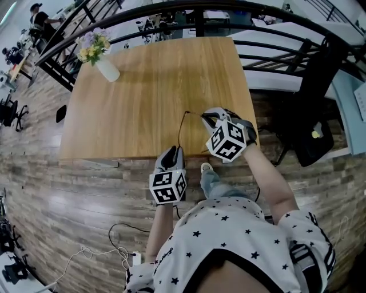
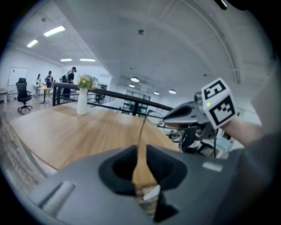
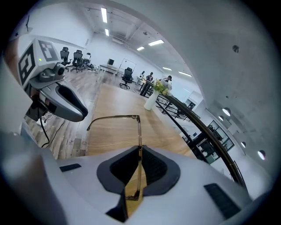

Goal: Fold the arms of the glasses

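1. Your right hand-held gripper (image 3: 139, 171) is clamped shut on the glasses (image 3: 139, 132). The pads squeeze the front frame edge-on, and the rest of the front sticks out past the jaws.
2. At the far end of that front, one arm (image 3: 109, 117) is swung out. It runs sideways toward your other hand, so it's not folded.
3. Your left hand-held gripper (image 2: 140, 166) has its jaws apart. The thin end of that arm passes through the gap, close against the left-hand pad. You can see bare wood beside it, so nothing's pinching it. I can't tell if it's actually brushing the pad.
4. In the head view both hand-held grippers sit at the near edge of the wooden surface (image 1: 143, 97). The right one is over the near right part. The left one is lower and to its left, right at the edge. The glasses hang between the two, with the front up by the right one's tips.
5. Further out, a white vase (image 1: 107, 69) with flowers (image 1: 94, 44) stands at the far left corner, well apart from the glasses.
6. A black railing (image 1: 171, 11) curves round beyond the far edge.
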The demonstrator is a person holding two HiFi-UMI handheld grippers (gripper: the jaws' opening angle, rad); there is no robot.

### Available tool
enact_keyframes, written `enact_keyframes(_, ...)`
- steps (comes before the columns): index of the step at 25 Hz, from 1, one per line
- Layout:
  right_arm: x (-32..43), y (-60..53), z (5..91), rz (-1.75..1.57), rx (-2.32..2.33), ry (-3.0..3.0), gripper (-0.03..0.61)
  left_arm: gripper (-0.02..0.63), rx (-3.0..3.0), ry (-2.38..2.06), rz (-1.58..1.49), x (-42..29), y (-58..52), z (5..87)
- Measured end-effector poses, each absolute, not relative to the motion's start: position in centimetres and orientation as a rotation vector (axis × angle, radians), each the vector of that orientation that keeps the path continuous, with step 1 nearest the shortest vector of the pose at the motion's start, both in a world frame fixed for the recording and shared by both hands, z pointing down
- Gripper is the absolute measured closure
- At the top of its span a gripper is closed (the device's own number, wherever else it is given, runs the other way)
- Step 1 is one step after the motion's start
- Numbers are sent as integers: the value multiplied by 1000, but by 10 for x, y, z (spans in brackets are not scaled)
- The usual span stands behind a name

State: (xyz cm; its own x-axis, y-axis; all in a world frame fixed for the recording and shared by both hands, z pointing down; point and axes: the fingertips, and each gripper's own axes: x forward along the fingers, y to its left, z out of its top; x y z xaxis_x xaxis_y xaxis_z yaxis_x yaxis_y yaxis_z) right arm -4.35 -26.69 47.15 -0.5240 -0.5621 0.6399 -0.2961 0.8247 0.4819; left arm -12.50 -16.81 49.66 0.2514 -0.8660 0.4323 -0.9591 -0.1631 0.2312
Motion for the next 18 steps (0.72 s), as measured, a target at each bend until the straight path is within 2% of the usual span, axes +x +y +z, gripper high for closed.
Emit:
enact_keyframes(10, -37, -225, 445, -429, 677, -2175, 558, 546, 2117, -1667, 278, -120, -140, 489)
enact_keyframes(18, -39, -204, 439, -446, 687, -2181, 558, 575, 2124, -1683, 268, -122, -128, 487)
